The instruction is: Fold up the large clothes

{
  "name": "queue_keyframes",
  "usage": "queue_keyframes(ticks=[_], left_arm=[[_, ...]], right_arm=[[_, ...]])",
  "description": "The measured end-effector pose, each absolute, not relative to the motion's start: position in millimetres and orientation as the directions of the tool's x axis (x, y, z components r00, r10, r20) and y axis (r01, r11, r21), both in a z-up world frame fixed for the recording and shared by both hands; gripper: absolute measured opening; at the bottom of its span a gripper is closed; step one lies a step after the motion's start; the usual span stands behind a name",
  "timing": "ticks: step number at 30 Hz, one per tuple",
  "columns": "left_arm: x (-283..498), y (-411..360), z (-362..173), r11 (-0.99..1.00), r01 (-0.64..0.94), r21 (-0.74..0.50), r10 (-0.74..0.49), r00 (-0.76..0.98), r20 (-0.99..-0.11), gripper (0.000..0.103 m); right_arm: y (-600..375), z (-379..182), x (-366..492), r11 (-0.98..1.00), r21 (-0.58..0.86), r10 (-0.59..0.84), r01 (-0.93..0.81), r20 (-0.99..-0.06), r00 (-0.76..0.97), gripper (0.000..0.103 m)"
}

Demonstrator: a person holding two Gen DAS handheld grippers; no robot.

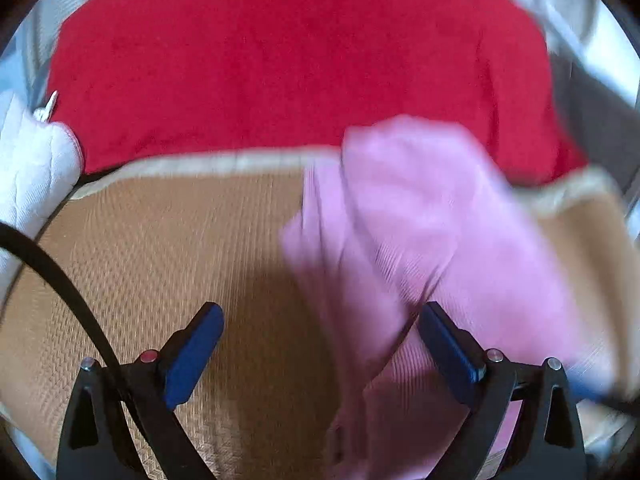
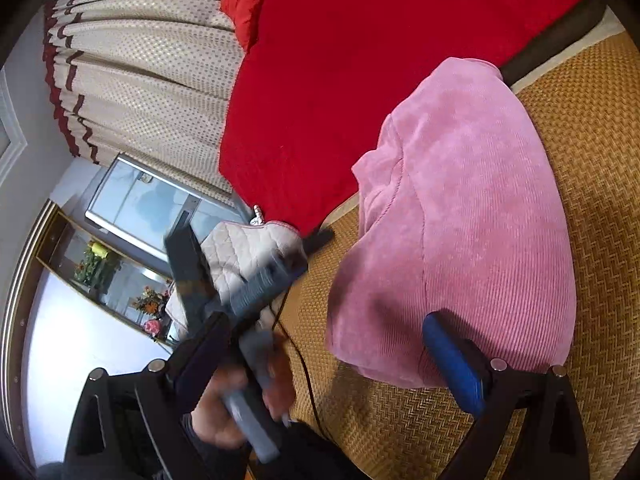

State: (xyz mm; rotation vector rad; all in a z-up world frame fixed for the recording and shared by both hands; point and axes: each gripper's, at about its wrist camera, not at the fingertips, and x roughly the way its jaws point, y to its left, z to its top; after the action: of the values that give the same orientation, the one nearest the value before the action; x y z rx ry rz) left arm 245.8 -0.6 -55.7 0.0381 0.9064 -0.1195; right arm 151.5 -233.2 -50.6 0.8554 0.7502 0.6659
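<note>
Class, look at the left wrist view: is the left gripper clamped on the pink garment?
No: the left gripper is wide open, bare woven mat showing between its fingers.

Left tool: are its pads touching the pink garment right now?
Cannot tell. In the left wrist view the left tool stands wide open; the blurred pink garment overlaps the right pad, but no pinch or clear gap shows.
</note>
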Motion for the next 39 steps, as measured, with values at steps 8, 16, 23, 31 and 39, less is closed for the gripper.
queue_keyframes(ticks=[8, 16, 23, 31, 39], left_arm=[[215, 21, -21, 0.992, 0.070, -0.103, -0.123, 0.669, -0.733, 0.098], [170, 30, 11, 0.995, 0.058, -0.085, -0.100, 0.718, -0.689, 0.098], [162, 37, 13, 0.996, 0.037, -0.077, -0.079, 0.737, -0.672, 0.098], [146, 39, 21, 0.996, 0.004, -0.091, -0.064, 0.744, -0.666, 0.099], [124, 19, 38, 0.996, 0.068, -0.056, -0.089, 0.772, -0.629, 0.102]], right_arm=[[-242, -31, 139, 0.505, 0.831, 0.748, -0.233, -0.287, 0.598, 0.098], [-241, -32, 139, 0.621, 0.761, 0.660, -0.188, -0.378, 0.649, 0.098], [-219, -8, 121, 0.769, 0.613, 0.559, -0.181, -0.507, 0.656, 0.098], [-203, 31, 62, 0.964, 0.242, 0.231, -0.106, -0.579, 0.782, 0.098], [-194, 28, 38, 0.999, 0.032, -0.010, 0.039, -0.624, 0.781, 0.099]])
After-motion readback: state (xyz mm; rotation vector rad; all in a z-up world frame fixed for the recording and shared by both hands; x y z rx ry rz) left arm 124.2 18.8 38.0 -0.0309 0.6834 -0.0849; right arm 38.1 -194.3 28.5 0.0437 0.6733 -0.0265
